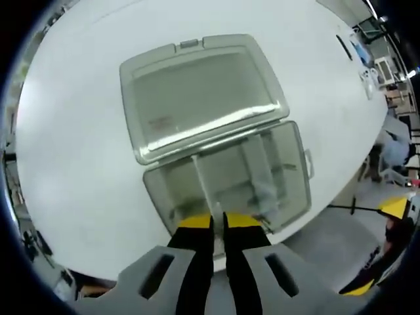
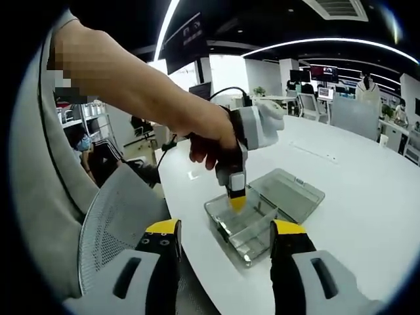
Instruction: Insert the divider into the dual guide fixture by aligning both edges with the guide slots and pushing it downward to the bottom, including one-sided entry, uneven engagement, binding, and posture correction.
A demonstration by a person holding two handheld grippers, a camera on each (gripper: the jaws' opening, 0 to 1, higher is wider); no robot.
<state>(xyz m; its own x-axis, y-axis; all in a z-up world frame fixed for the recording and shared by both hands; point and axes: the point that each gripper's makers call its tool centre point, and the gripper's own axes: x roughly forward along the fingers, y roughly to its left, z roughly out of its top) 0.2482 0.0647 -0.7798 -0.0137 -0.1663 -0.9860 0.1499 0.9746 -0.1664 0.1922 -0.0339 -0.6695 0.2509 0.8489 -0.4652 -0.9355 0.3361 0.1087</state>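
Left tool pinching divider upright, centre frame, for slot entry into open clear fixture on worktop; right tool spread, idle, lower frame.

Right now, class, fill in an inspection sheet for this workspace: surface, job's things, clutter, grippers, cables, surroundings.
Surface: white table, mostly bare.
Job's things: clear plastic box near the table edge, lid swung open flat; divider standing in the box, pinched at its top edge.
Clutter: small items at the table's far end, too small to identify.
Grippers: left gripper shut on the divider; right gripper open, held back from the box.
Cables: black cable running to the left gripper.
Surroundings: office with desks, monitors, ceiling lights; mesh chair.
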